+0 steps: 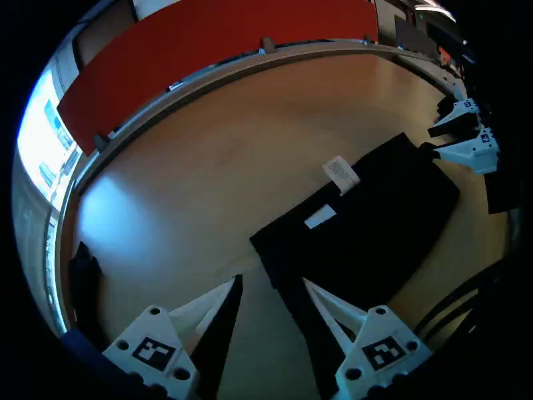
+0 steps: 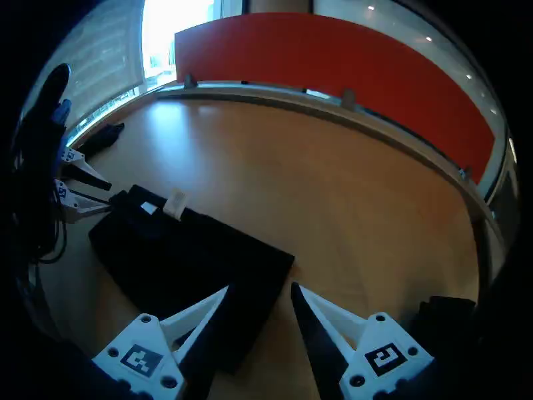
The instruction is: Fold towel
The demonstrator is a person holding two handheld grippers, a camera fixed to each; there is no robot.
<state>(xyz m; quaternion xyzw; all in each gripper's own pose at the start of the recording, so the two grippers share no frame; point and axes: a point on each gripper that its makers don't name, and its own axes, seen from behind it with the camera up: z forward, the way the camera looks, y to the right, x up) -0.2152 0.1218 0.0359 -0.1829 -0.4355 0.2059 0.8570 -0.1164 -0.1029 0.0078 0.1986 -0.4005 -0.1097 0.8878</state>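
towel: black towel [image 1: 373, 220] [image 2: 186, 260], lying flat on the wooden tabletop [image 1: 220, 167]. It sits toward the near edge, well clear of the far edge where the red panel [image 1: 220, 40] stands. It looks folded down to a rectangle, so I'd guess there's a fold or two left at most.
tags: a white care tag [image 1: 341, 172] [image 2: 176, 200] sticks out along one long edge, with a smaller white label [image 1: 320, 217] lying on the cloth beside it.
left hand-held gripper: left hand-held gripper [image 1: 271, 280] has its jaws spread wide and is gripping nothing. One towel corner sits just off its right finger. In the right gripper view it [image 2: 106, 198] is right at the tag-end corner.
right hand-held gripper: right hand-held gripper [image 2: 260, 287] is released too, jaws apart, hovering over the opposite end with the towel edge running under one finger. In the left gripper view it [image 1: 436, 140] is just beside the far corner.
how it'll handle: soft, light and floppy. My bet is it sags and the layers slide apart if you only catch the top one.
where to grab: pinch both corners of one short end, right through every layer. Go low enough that a finger slips under the cloth, then carry the end across evenly.
watch out: black on black hides the layer edges, so I can't count the folds.
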